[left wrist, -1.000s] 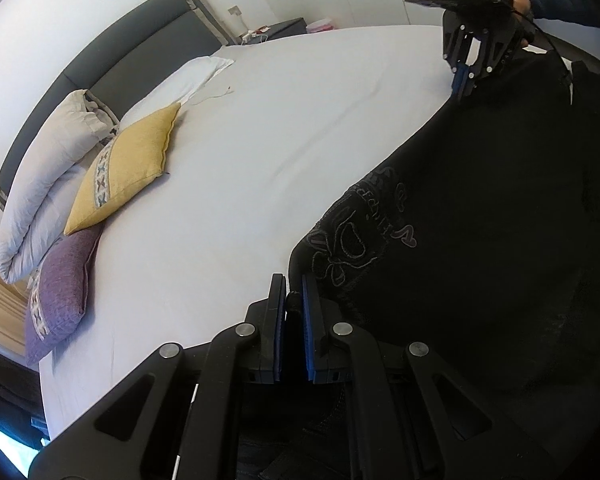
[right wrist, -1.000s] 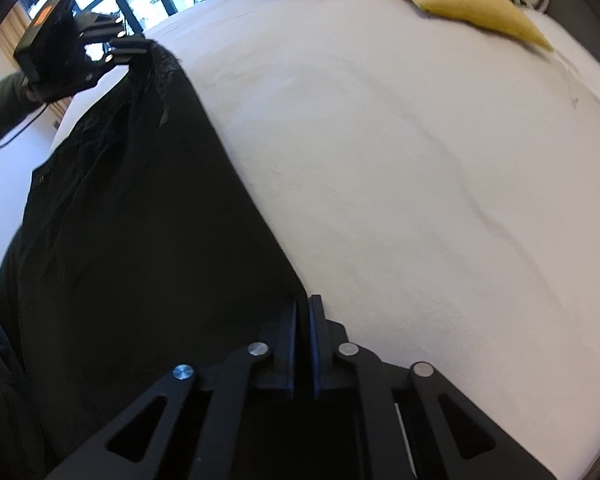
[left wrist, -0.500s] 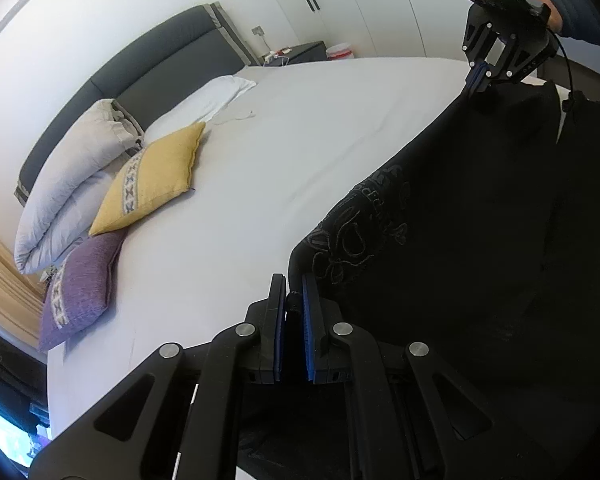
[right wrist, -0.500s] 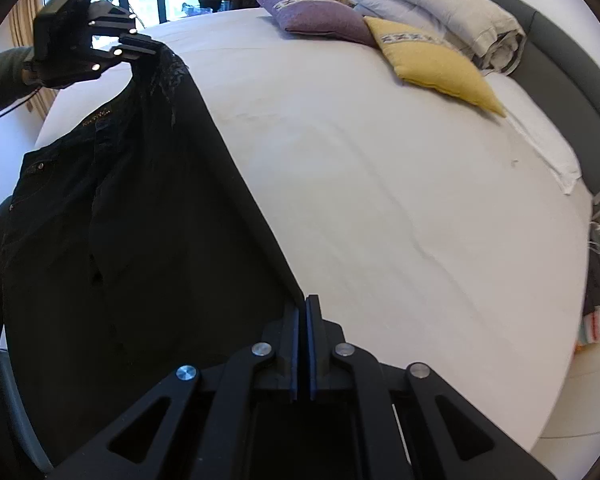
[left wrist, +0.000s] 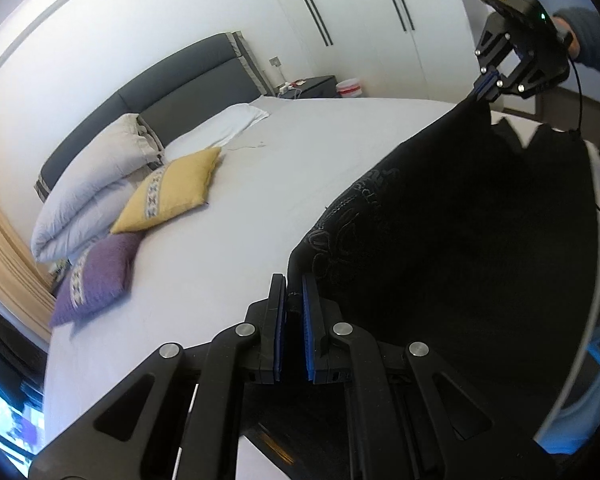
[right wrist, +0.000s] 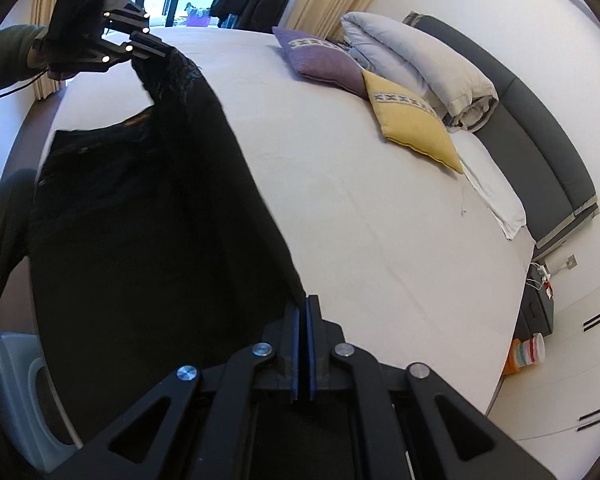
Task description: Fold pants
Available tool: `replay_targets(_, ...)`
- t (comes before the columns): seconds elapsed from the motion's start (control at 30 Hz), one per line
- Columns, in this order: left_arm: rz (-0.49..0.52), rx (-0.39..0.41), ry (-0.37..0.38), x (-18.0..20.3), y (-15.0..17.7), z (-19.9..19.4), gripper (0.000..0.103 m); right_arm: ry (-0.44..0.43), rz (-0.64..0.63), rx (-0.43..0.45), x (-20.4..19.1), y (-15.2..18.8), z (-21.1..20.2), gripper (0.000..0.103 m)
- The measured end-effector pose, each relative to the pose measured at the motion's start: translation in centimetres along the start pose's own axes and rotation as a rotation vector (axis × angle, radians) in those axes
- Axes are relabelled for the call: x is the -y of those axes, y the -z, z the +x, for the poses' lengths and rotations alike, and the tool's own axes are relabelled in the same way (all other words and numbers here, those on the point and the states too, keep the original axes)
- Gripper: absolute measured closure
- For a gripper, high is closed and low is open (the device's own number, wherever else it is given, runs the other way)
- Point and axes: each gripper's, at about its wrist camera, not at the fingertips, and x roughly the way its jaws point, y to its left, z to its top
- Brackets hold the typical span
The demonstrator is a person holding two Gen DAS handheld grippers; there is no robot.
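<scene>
Black pants (left wrist: 460, 240) with tonal embroidery hang stretched between both clamped tools.

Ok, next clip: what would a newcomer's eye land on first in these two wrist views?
The black pants dominate: a dark sheet of cloth stretched in the air over the near edge of the white bed, pinched at one end by the left gripper and at the other by the right gripper, both shut on the fabric. Next come the yellow cushion and purple cushion by the grey headboard.
</scene>
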Motion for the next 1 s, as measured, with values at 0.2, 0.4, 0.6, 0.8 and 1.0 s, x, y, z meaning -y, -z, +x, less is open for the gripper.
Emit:
replay_targets(0.2, -0.04, -0.064, 0.053, 7.5, 6.4, -3.6, 0.096, -0.026, -0.007, -0.048, -8.4, 4.1, 0.4, 0.099)
replay_targets(0.4, -0.061, -0.153, 0.073, 12.4, 11.6, -3.7, 0.096, -0.055, -0.058, -0.144, -15.3, 7.0, 3.0, 0.099)
replay_targets(0.6, -0.066, -0.168, 0.086, 14.7, 13.8, -4.2, 0.096, -0.037, -0.047, -0.161, -15.7, 7.2, 3.6, 0.099)
replay_targets(0.8, -0.07, -0.141, 0.094, 15.1, 13.8, -5.5, 0.096, 0.016, -0.068, -0.152, -15.9, 6.4, 1.9, 0.099)
replay_targets(1.0, -0.033, -0.193, 0.153, 17.7, 15.3, -6.0, 0.096, 0.004, -0.041, -0.182, -18.9, 8.2, 2.1, 0.099)
